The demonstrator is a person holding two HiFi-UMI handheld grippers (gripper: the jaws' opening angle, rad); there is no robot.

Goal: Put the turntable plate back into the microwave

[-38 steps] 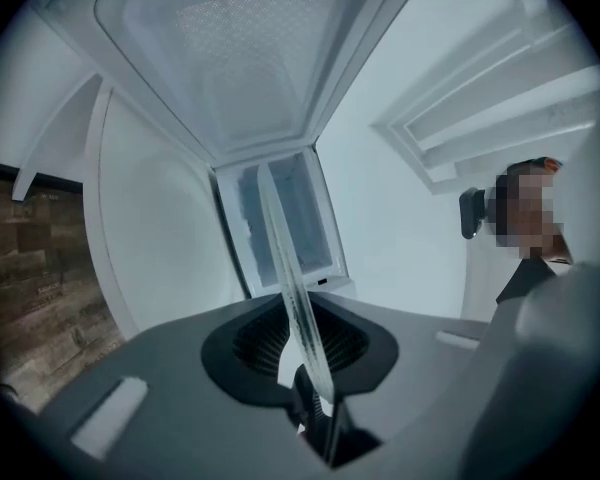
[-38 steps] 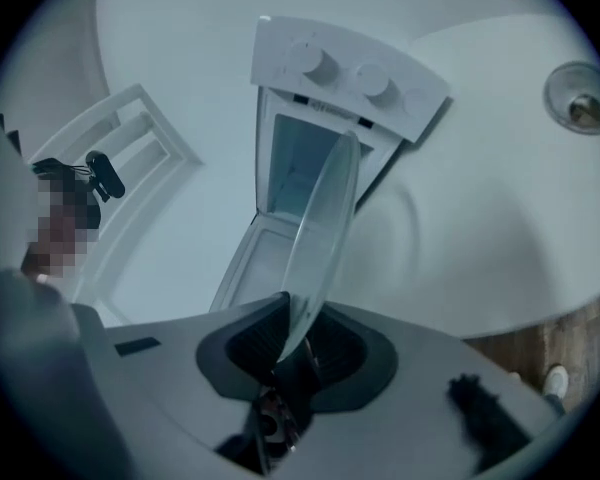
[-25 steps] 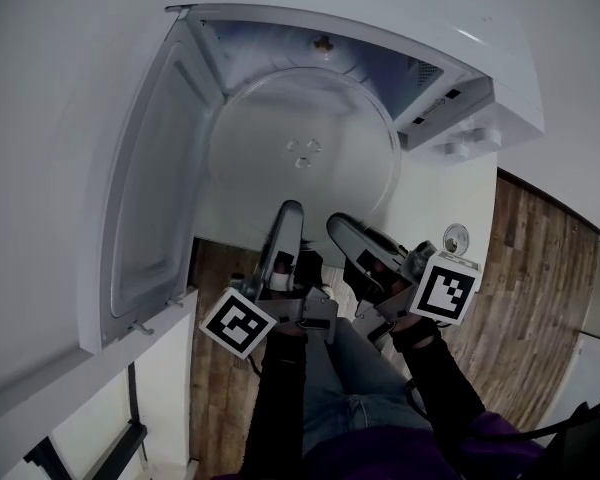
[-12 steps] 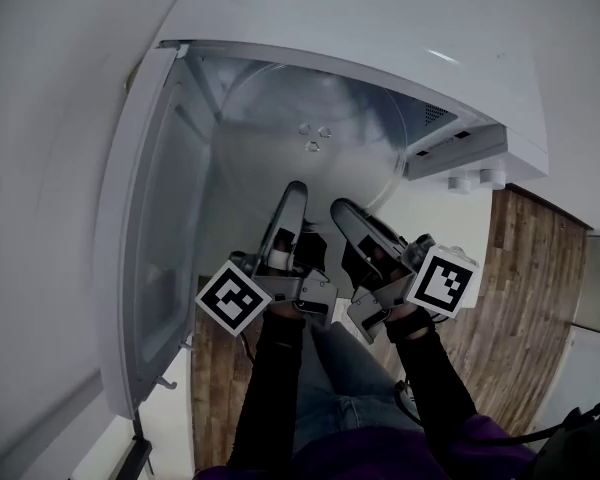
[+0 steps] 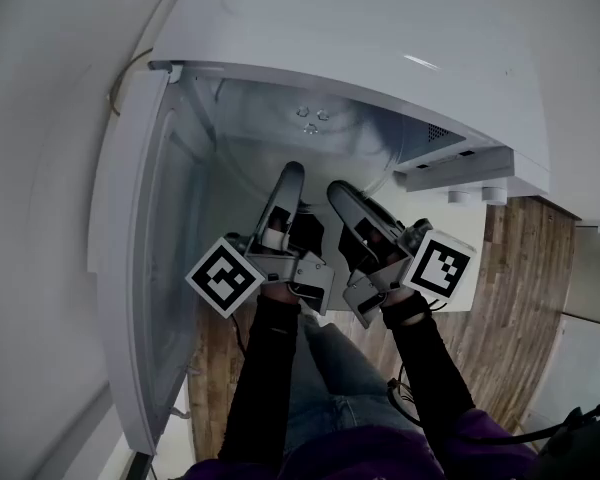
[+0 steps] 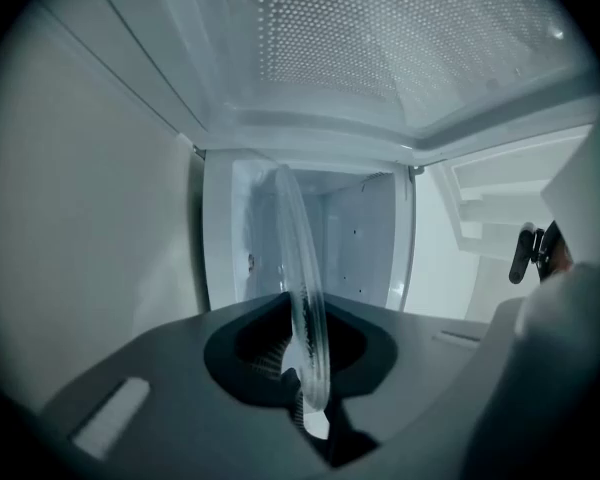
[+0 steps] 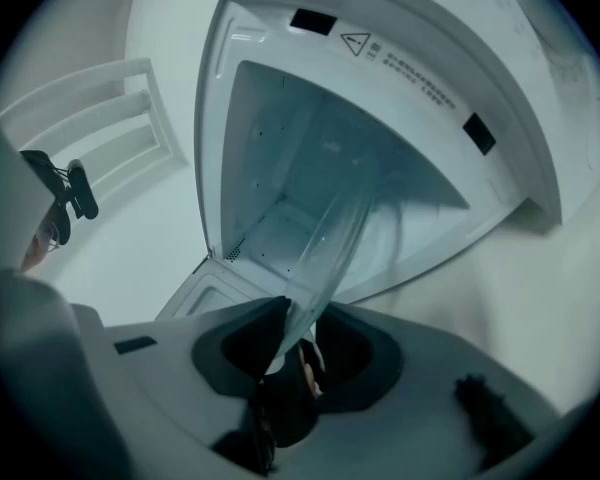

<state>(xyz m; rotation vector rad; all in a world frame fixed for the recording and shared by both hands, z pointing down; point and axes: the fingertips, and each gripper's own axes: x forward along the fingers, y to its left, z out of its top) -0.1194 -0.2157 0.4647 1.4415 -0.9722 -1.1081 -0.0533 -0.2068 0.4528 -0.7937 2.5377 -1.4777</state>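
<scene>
The clear glass turntable plate (image 5: 270, 153) sits tilted and partly inside the open white microwave (image 5: 380, 28), its three hub bumps showing near the cavity's top edge. My left gripper (image 5: 291, 173) holds its near rim, and its jaws are closing on the glass. In the left gripper view the plate (image 6: 296, 258) stands edge-on between the left gripper's (image 6: 305, 393) pads. My right gripper (image 5: 338, 190) grips the rim beside it. Its jaws are opening, with the plate (image 7: 330, 248) still slanting between the right gripper's (image 7: 285, 353) pads.
The microwave door (image 5: 140, 258) hangs open at the left. The control panel and knobs (image 5: 475, 193) jut out on the right. The person's legs and a wooden floor (image 5: 520, 298) lie below. The cavity's back wall (image 7: 280, 168) is straight ahead.
Both grippers have carried the plate further into the cavity. More of the glass is now hidden under the microwave's top, and the hub bumps sit nearer its upper edge.
</scene>
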